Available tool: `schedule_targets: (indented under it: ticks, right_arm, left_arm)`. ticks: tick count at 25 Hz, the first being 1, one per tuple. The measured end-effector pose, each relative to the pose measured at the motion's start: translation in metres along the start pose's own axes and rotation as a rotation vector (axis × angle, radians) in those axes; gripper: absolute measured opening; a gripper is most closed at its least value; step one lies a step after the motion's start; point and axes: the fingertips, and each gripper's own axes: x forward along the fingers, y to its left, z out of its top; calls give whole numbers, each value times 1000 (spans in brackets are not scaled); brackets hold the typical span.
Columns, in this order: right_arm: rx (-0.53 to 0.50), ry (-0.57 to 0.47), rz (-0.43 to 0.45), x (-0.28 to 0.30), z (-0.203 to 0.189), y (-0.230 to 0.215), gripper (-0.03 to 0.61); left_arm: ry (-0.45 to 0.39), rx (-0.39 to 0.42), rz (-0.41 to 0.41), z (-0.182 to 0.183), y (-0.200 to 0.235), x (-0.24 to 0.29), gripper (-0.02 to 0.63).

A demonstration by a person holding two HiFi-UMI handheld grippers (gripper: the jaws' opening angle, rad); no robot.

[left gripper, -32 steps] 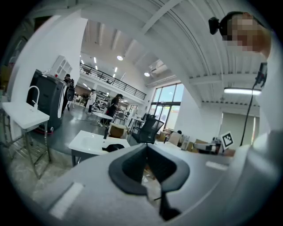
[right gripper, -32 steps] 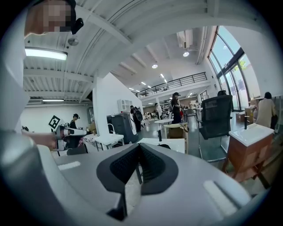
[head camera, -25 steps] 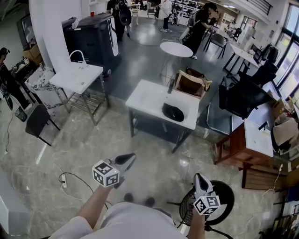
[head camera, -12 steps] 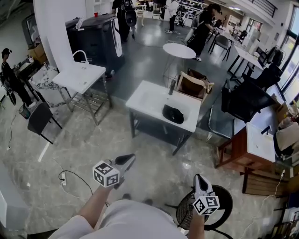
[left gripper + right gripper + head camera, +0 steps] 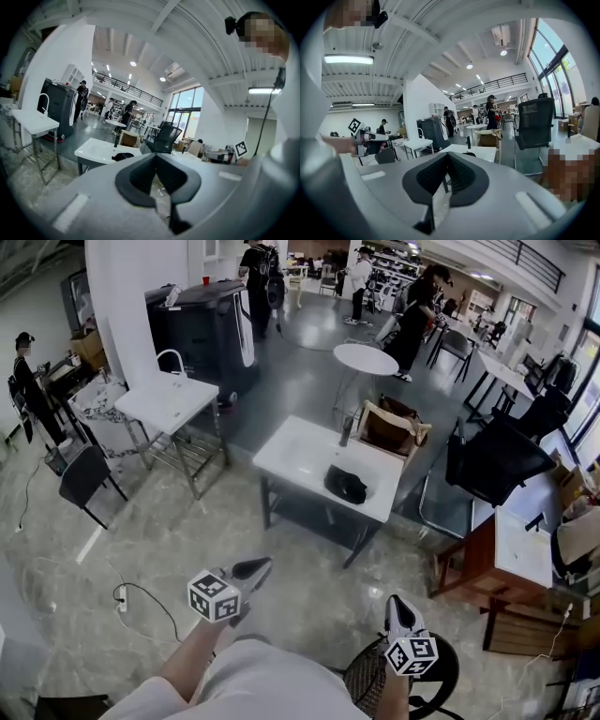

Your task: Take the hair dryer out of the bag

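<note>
A white table (image 5: 300, 451) stands ahead of me across the marble floor. On it lies a black pouch-like thing (image 5: 345, 486), and a slim dark object (image 5: 347, 430) stands upright near its far edge. A tan open bag (image 5: 389, 426) sits at the table's far right corner; what is inside it is hidden. No hair dryer can be made out. My left gripper (image 5: 260, 566) and right gripper (image 5: 398, 600) are held low in front of me, well short of the table. Both are shut and empty, as the left gripper (image 5: 155, 157) and right gripper (image 5: 447, 156) show in their own views.
A black round stool (image 5: 441, 662) stands under my right hand. A white stand with a tap (image 5: 169, 401) is at the left, a black office chair (image 5: 497, 457) and wooden desk (image 5: 502, 545) at the right. A cable (image 5: 141, 601) lies on the floor. People stand far behind.
The whole view has advanced toward the white table, which now sits slightly nearer and lower in the picture. Both grippers stay shut and keep their places in front of me.
</note>
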Motion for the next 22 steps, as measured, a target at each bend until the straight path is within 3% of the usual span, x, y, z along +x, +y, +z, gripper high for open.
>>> schedule_targets:
  ticks: [11,22]
  right_arm:
    - [13,31,6,26,-3,-22,5]
    - [28,37,-62,74,4,-55,5]
  left_arm:
    - [25,-18,5,-4,11,30,-2]
    - [46,-22,-62,7,59,100,-2]
